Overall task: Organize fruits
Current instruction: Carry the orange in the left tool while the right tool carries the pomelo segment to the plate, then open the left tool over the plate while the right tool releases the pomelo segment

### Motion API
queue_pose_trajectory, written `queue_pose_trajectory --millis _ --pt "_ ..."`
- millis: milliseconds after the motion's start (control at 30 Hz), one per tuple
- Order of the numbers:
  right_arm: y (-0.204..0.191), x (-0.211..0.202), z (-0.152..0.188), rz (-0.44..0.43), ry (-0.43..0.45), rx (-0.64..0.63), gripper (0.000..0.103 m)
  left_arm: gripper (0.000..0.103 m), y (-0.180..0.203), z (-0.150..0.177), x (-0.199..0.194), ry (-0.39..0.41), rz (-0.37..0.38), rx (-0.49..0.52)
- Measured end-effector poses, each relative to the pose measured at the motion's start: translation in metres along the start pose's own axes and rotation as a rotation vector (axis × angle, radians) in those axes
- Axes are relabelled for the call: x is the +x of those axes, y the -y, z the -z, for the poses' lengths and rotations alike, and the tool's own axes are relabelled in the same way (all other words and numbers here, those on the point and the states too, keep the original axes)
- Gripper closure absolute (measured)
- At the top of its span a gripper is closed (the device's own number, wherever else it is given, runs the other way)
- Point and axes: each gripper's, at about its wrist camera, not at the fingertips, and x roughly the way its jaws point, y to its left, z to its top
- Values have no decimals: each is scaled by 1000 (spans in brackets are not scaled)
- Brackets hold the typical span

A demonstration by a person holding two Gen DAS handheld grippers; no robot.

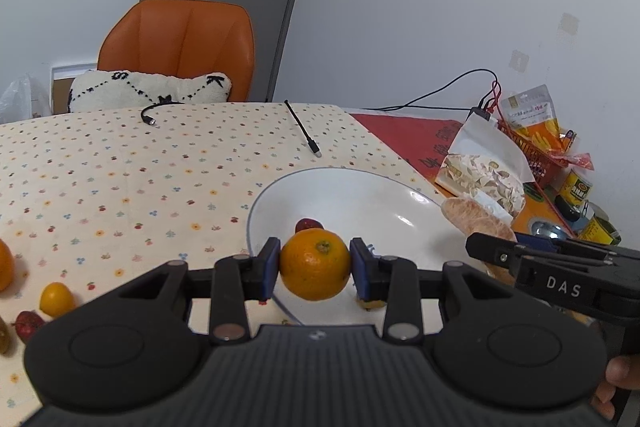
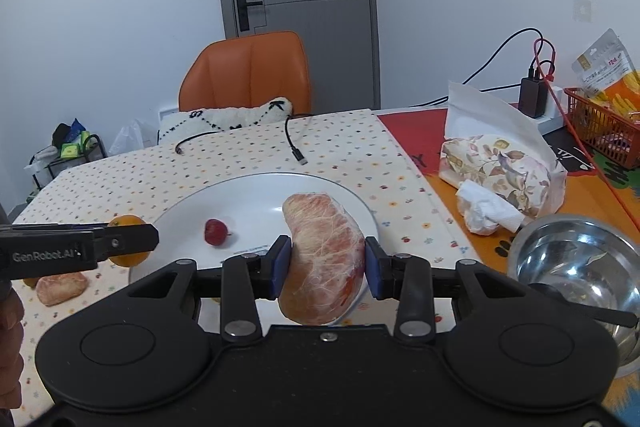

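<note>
Step in hand: carrying fruit to plate [image 1: 404,195]. Left hand-held gripper [image 1: 315,265] clamping orange [image 1: 315,265] over plate's near rim; right hand-held gripper [image 2: 326,263] gripping pomelo segment [image 2: 324,255] above plate's near right. Red fruit [image 2: 215,231] lying in plate. Next: lowering both, releasing gently, since fruit might be rolling off

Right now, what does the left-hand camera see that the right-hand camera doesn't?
Only the left view shows loose fruit on the cloth at its left edge, like a small yellow fruit, plus yellow cans.

Only the right view shows a steel bowl and a cluttered rack on the floor.

Both show the white plate with a small red fruit, the orange in the left gripper, the peeled pomelo piece in the right gripper, and the orange chair.
</note>
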Motion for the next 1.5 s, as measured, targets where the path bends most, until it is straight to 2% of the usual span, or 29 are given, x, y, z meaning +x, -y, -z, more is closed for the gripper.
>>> queue_pose_trajectory --millis 433,767,967,1333,1433,1500 --pt "6 15 -1 27 -11 8 66 67 3 2 31 -65 -45 7" --pt "5 25 1 33 -20 5 66 66 5 0 26 -68 -54 11" --pt "2 29 1 30 -17 -5 65 61 4 -5 16 -42 -67 9" --pt "-2 19 0 23 10 18 61 35 -9 -11 -13 17 -100 -10" --pt "-2 13 -1 15 21 40 57 25 -12 -11 -22 39 -110 -10" --pt "-4 9 -1 6 26 50 51 22 -15 -10 -28 50 -123 -11"
